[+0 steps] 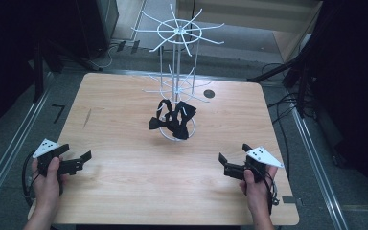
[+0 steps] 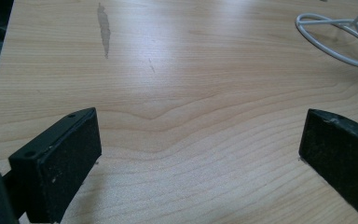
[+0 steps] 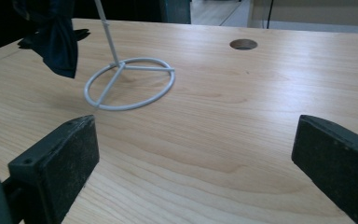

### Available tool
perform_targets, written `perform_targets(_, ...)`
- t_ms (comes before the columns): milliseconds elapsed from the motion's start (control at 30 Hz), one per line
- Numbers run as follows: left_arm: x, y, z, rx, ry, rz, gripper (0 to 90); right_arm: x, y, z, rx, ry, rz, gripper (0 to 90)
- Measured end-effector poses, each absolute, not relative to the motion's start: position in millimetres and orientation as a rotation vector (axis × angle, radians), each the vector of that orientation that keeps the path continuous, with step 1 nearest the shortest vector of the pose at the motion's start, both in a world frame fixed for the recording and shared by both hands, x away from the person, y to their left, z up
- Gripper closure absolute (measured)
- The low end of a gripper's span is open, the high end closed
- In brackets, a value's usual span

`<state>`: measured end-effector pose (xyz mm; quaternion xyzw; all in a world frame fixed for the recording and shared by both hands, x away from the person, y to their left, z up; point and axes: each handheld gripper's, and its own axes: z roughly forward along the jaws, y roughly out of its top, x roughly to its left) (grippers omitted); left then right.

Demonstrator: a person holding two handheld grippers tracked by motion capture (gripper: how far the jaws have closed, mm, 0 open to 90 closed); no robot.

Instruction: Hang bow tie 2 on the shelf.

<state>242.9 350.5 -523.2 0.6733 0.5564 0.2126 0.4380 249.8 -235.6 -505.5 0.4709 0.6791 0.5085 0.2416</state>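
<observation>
Black bow ties (image 1: 172, 122) hang low on the white wire stand (image 1: 176, 57) near the desk's (image 1: 124, 191) middle, draped on its arms for easy plucking. Left claw (image 1: 87, 155) and right claw (image 1: 222, 158) rest wide open and empty near the front corners, aimed inward, probably ready to reach.

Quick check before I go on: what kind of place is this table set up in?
Probably a lab or recording rig, not a shop or home: a bare wooden table with dark screens at its sides, loose cables on the floor, and a white wire display rack hung with black bow ties.
</observation>
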Motion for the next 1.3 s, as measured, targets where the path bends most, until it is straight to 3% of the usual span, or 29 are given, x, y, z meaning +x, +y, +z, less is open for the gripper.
perform_targets(1300, 242.3, 349.5, -523.1, 1.678, 1.382, 0.534, 0.0, 213.8, -341.7, -523.8, 1.462, 1.732, 1.303, 0.8)
